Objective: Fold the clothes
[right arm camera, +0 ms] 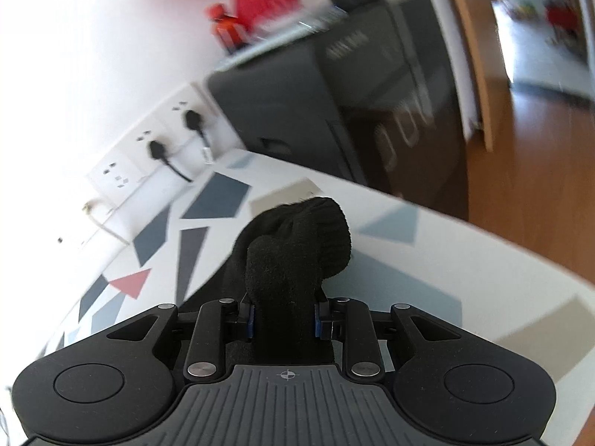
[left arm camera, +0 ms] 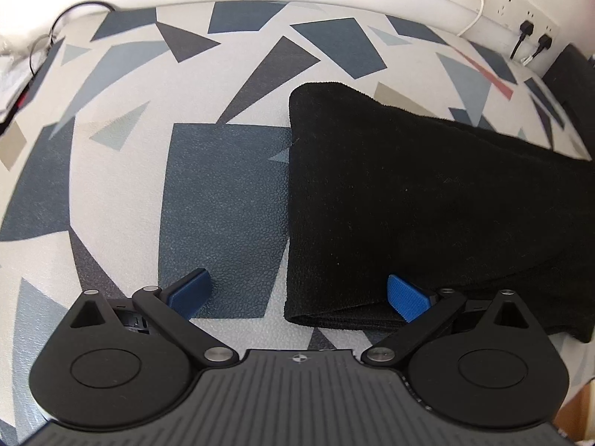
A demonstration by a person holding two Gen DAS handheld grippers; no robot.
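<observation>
A black garment [left arm camera: 427,200] lies folded lengthwise on the patterned table [left arm camera: 156,171], filling the right half of the left wrist view. My left gripper [left arm camera: 297,293] is open over the garment's near left corner, its right pad [left arm camera: 407,297] above the cloth and its left pad [left arm camera: 191,291] above bare table. In the right wrist view my right gripper [right arm camera: 284,317] is shut on a bunched end of the black garment [right arm camera: 297,245], which sticks up between the blue pads and is lifted above the table [right arm camera: 390,278].
Wall sockets with black plugs [left arm camera: 520,18] and a white cable sit at the table's far edge. Cables and a red-edged item [left arm camera: 22,74] lie at far left. A dark cabinet [right arm camera: 334,104] stands beyond the table, with wooden floor [right arm camera: 528,156] to its right.
</observation>
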